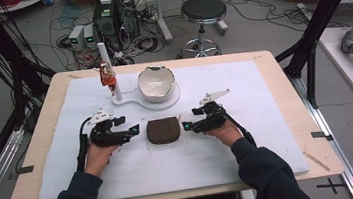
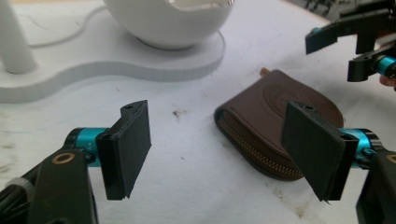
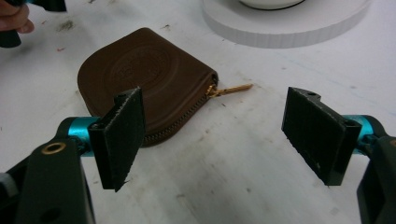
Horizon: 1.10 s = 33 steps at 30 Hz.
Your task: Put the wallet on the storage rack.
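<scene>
High view: wooden table (image 1: 282, 72) under a white mat (image 1: 249, 136). Left gripper (image 1: 134, 131), jaws apart and empty, sits left of a brown zip pouch (image 1: 163, 130) flat at mat centre; right gripper (image 1: 186, 126), jaws apart and empty, sits right. White stand (image 1: 129, 102) with bowl (image 1: 156, 83) behind. Beyond: cables, stool (image 1: 203, 13) on grey floor.

place: probably lab | computer towers (image 1: 114, 16), floor cables (image 1: 249, 0), stool (image 1: 203, 11)

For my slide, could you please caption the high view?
Two open hand-held grippers, left gripper and right gripper, flank a brown zip pouch on a white mat.
</scene>
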### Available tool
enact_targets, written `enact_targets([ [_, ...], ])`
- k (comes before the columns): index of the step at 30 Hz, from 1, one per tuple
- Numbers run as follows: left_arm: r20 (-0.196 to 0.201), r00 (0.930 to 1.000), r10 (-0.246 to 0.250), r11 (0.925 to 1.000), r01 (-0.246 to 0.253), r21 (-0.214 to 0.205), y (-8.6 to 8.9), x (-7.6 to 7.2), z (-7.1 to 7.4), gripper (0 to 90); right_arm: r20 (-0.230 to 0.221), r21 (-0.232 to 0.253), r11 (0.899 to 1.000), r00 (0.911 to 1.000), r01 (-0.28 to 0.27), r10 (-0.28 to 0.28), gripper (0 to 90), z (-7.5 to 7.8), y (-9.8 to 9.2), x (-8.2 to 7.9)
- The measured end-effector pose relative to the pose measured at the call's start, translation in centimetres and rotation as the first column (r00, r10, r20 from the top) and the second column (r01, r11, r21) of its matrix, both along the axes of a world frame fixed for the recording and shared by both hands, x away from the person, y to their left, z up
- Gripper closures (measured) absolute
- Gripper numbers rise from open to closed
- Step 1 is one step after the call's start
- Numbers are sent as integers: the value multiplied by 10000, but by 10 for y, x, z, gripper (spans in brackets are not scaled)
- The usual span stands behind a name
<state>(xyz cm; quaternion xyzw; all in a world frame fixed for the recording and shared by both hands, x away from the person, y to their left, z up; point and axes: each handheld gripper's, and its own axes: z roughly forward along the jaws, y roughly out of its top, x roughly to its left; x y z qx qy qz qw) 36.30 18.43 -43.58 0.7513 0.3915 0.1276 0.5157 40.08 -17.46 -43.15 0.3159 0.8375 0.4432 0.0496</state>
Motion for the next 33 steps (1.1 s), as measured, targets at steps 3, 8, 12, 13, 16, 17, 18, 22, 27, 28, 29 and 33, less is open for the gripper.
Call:
enact_targets([
  [3, -207, 9995, -248, 9996, 250, 90, -9, 1, -5, 256, -369, -5, 9998, 9991, -201, 200, 220, -5, 11, 3],
  [8, -359, 9990, -263, 9994, 270, 209, -12, 2, -7, 257, -590, 265, 9980, 9965, -571, 586, 257, -7, 26, 6],
  [12, -364, 9993, -68, 9999, 72, 113, -8, 2, -6, 264, -810, 45, 9976, 9943, -685, 686, 287, -13, 32, 9],
  [13, -369, 9993, -27, 10000, 30, 77, -6, 2, -5, 265, -962, 137, 9974, 9927, -714, 724, 300, -14, 33, 9],
  [16, -445, 9990, 25, 10000, -27, -36, -5, 3, -5, 274, -1151, 244, 9960, 9894, -860, 882, 343, -15, 32, 11],
  [17, -490, 9988, 0, 10000, 0, 1, -5, 3, -6, 274, -1198, 253, 9957, 9886, -887, 911, 398, -15, 32, 10],
  [18, -522, 9986, -36, 10000, 39, 51, -5, 3, -6, 274, -1240, 335, 9940, 9864, -1044, 1078, 426, -15, 32, 11],
  [22, -579, 9980, -251, 9995, 260, 163, -10, 3, -9, 274, -1093, 218, 9906, 9846, -1349, 1365, 485, -14, 34, 8],
  [27, -720, 9965, -416, 9991, 423, 83, -11, 3, -10, 274, -222, -409, 9835, 9842, -1764, 1756, 514, -9, 38, 0],
  [28, -743, 9960, -498, 9987, 501, 27, -11, 4, -10, 274, -28, -508, 9819, 9832, -1826, 1827, 516, -8, 39, -1],
  [29, -756, 9953, -613, 9981, 614, -11, -12, 4, -11, 274, 156, -660, 9793, 9812, -1912, 1926, 518, -7, 40, -3],
  [33, -753, 9897, -1217, 9922, 1191, -375, -15, 3, -11, 275, 908, -1175, 9701, 9705, -2122, 2233, 526, -3, 42, -11],
])
